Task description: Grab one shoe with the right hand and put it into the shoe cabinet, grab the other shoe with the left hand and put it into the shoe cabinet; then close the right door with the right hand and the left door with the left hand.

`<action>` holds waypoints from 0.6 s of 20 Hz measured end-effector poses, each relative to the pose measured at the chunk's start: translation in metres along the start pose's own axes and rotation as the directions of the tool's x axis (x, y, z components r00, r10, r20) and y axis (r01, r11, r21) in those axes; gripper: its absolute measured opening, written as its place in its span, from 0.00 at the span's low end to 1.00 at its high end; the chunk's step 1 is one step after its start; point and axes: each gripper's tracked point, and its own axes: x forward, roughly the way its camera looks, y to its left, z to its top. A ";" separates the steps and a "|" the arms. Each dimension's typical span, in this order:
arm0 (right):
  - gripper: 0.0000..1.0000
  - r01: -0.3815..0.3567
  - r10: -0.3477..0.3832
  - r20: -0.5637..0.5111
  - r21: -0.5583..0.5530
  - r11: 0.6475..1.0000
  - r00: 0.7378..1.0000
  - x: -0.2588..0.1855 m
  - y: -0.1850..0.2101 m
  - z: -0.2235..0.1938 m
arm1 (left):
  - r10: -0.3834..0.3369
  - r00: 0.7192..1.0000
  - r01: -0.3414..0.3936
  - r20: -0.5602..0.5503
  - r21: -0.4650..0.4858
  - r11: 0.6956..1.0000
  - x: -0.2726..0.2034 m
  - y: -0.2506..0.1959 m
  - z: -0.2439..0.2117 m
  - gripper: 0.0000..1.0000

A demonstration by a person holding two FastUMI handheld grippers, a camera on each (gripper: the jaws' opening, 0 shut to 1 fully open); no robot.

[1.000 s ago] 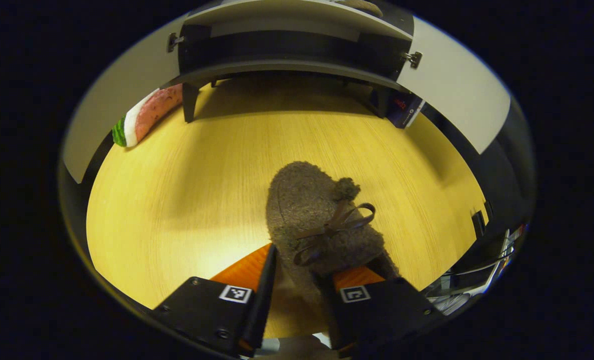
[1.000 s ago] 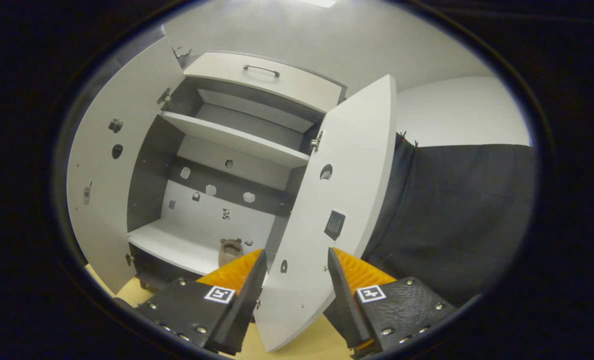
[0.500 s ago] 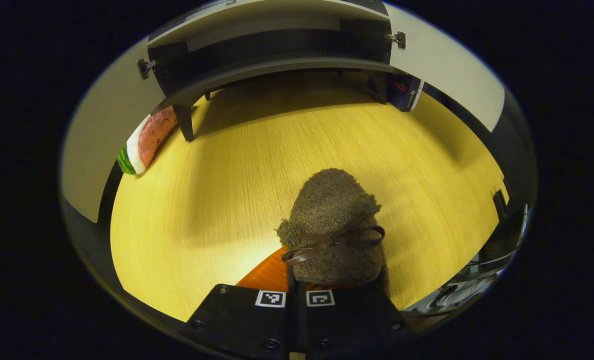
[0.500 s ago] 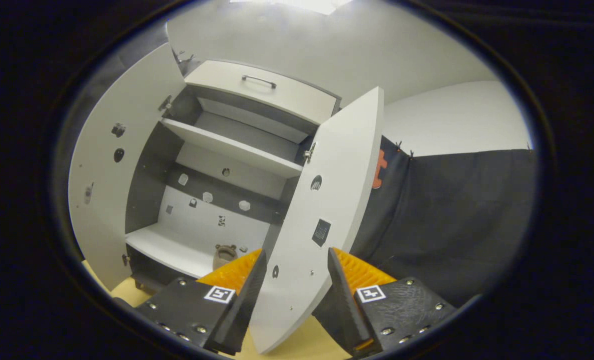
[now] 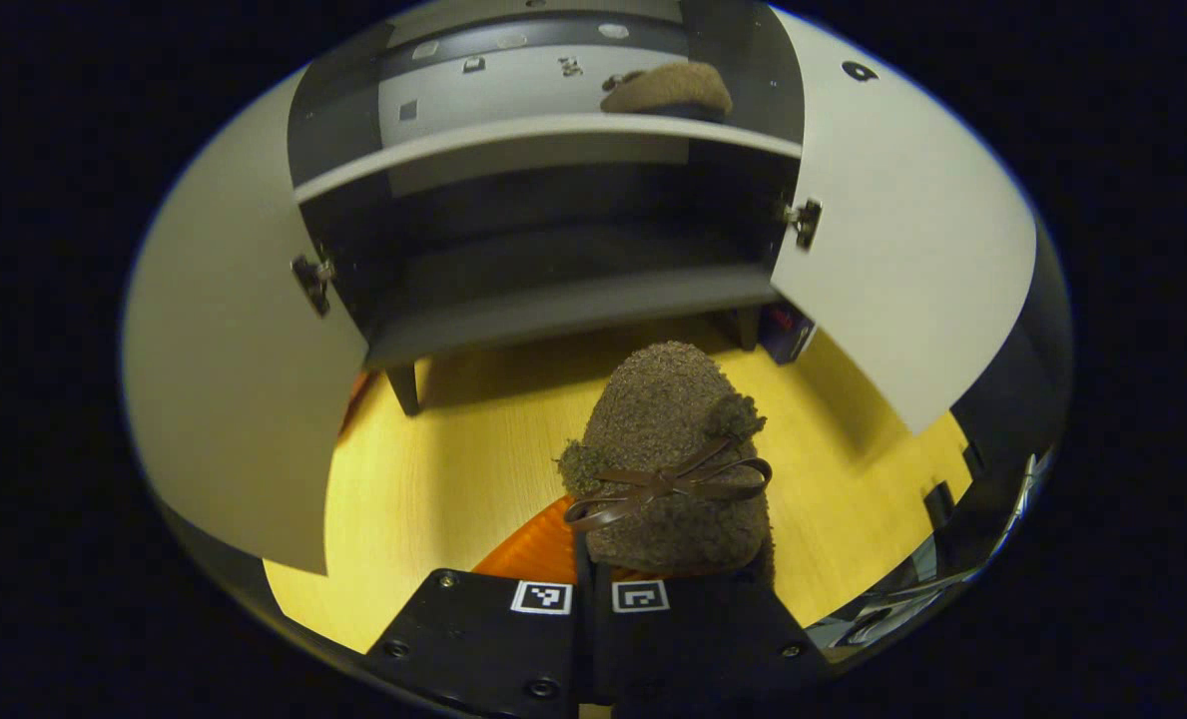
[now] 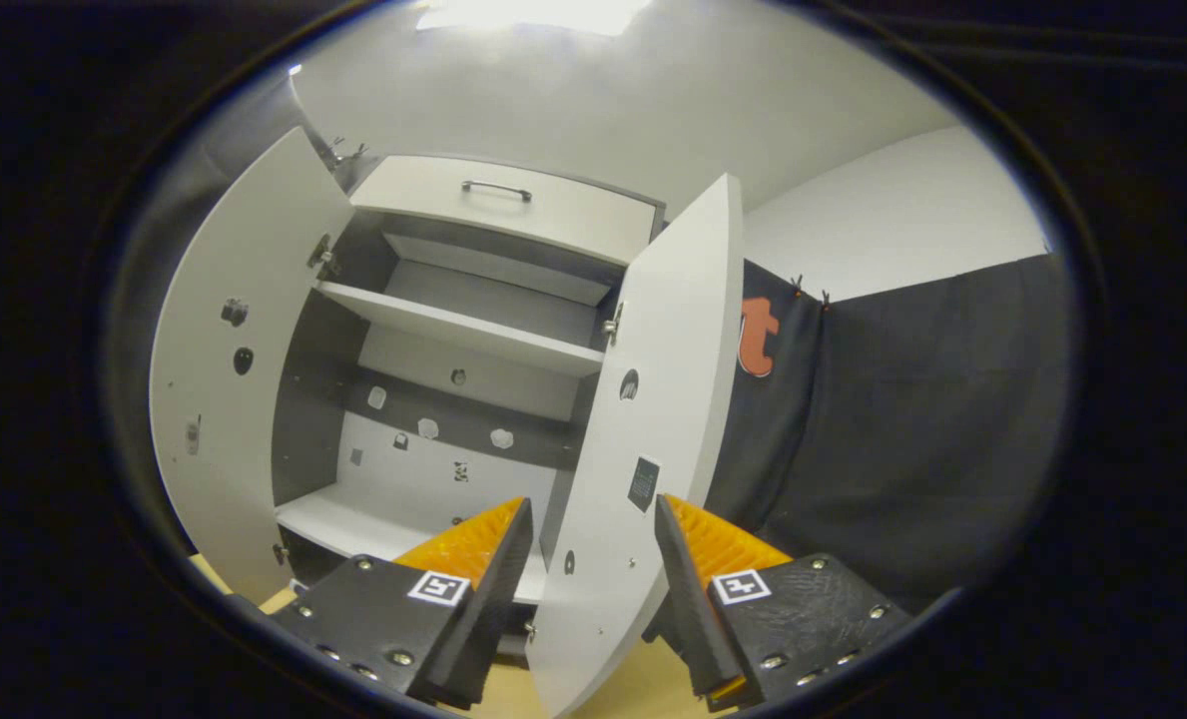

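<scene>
Above the yellow wooden floor (image 5: pixel 433 479), just short of the shoe cabinet (image 5: pixel 543 300), the left gripper (image 5: pixel 593 589) has its jaws clamped tight on the heel end of a fuzzy brown slipper with a ribbon bow (image 5: pixel 668 469), toe pointing at the open cabinet front. The matching slipper (image 5: pixel 665 90) already sits on the white shelf (image 5: pixel 513 135), near its right end. So the step in hand looks to be carrying the second shoe in. The next move likely calls for lifting it over the shelf's front edge and setting it beside its mate, left of it. The right gripper (image 6: pixel 593 559), jaws spread and empty, straddles the edge of the right door (image 6: pixel 643 439); the left door (image 6: pixel 239 379) stands wide open.
</scene>
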 end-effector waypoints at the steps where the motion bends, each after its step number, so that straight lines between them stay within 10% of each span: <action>1: 0.76 -0.001 0.001 0.008 0.013 1.000 1.000 0.000 -0.002 0.001 | -0.003 0.999 0.003 0.032 -0.004 1.000 -0.004 0.000 0.024 0.01; 12: 0.73 0.011 -0.013 0.035 0.041 0.999 0.999 -0.013 -0.018 -0.001 | 0.002 0.976 0.009 0.218 -0.050 0.999 -0.041 0.025 0.201 0.00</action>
